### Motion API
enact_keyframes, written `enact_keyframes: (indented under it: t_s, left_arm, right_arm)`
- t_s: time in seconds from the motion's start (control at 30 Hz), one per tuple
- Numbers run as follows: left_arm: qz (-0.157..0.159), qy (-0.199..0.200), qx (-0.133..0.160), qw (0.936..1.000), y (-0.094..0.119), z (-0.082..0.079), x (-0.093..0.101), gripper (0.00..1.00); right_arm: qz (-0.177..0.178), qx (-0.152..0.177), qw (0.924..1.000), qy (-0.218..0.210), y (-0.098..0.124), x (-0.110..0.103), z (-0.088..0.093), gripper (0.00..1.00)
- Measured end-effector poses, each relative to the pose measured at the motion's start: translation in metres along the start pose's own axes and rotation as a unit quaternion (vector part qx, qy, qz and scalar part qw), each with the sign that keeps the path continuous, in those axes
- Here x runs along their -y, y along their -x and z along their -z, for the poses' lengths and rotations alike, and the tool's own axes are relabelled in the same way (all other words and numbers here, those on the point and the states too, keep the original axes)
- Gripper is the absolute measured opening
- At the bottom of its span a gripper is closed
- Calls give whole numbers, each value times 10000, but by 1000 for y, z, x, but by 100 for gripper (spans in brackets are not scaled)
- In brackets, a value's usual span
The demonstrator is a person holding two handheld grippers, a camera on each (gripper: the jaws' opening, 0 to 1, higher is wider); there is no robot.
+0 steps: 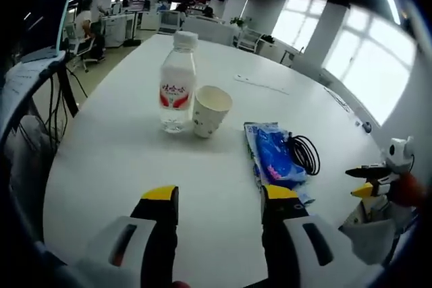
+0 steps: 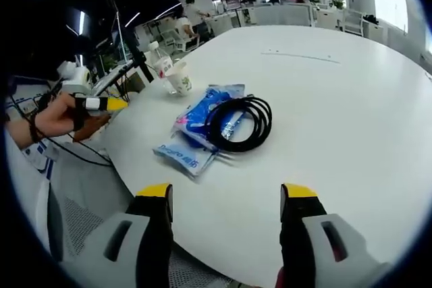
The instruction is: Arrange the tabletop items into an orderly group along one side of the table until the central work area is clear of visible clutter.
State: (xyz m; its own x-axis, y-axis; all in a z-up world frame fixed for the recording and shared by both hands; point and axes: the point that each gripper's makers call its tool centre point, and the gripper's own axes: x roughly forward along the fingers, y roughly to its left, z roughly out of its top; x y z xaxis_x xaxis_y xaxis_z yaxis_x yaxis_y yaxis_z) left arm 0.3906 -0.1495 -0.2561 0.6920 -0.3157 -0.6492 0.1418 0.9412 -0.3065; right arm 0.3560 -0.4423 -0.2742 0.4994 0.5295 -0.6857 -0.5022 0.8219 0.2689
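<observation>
White table [image 2: 351,112] holds the blue packet [image 2: 199,129] with the black cable [image 2: 241,123] on it, just ahead of my open, empty right gripper [image 2: 226,197], nearer than my open left gripper [image 1: 219,197].

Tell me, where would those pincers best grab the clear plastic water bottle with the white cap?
Probably around the clear plastic water bottle just above its red label, coming in level from the near side. It stands upright and narrow enough for open jaws. The speckled paper cup sits close on one side, so avoid that flank.
</observation>
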Motion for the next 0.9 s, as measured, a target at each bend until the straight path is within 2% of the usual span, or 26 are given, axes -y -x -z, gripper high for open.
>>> enact_keyframes:
  t_s: [0.4,0.77,0.9]
  left_arm:
    - [329,-169,-112,9993,4,16,29,50]
    - [419,-192,-125,9989,6,19,37,50]
    - [334,-197,-116,9992,7,19,35,50]
  right_arm:
    - [-85,-14,10000,13,-7,2,-5,64]
    - [-68,48,9999,-143,-13,11,-10,61]
    - [-53,110,9996,-244,-18,16,-15,60]
